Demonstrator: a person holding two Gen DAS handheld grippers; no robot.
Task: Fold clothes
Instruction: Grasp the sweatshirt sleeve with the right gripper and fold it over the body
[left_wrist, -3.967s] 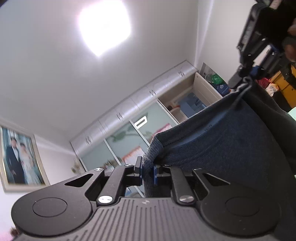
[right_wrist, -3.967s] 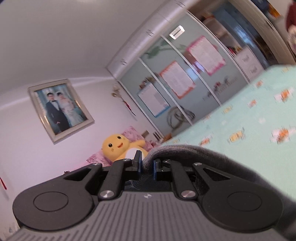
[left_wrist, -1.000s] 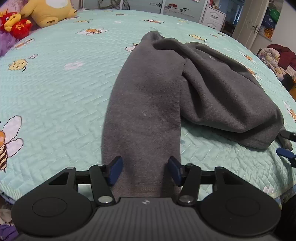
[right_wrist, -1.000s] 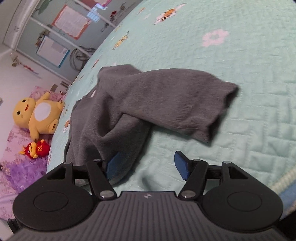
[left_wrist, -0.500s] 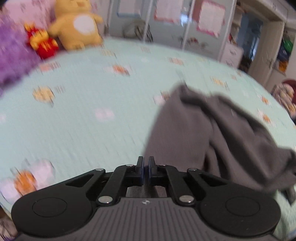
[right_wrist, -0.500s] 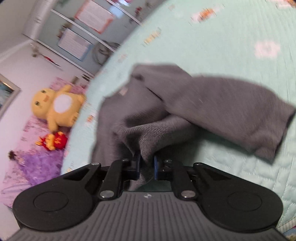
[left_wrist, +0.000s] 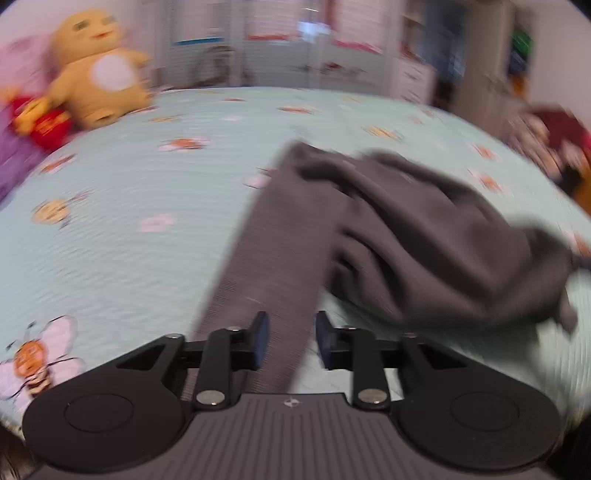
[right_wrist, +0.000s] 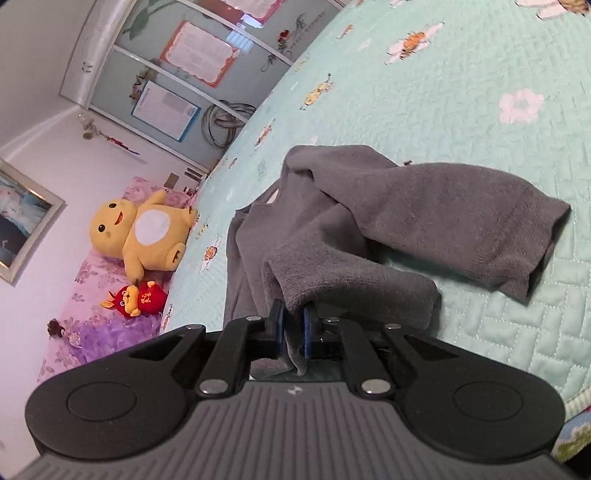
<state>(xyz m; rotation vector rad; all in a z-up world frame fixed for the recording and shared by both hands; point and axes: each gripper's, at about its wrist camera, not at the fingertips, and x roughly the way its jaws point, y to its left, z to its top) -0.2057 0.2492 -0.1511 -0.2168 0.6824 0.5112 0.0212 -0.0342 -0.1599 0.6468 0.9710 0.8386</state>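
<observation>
Grey sweater (right_wrist: 369, 236) lying crumpled near the bed (right_wrist: 480, 110) edge, folding barely begun. Right gripper (right_wrist: 293, 326) pinched on a fold of it; left gripper (left_wrist: 290, 341) opening, sleeve between untouched. Spreading flat and every fold remain.

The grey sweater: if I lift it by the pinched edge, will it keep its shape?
Probably not. The grey sweater lies crumpled and drapes limply from the right gripper, so it looks floppy. Its fuzzy knit should resist slipping. The left gripper is opening around a sleeve.
</observation>
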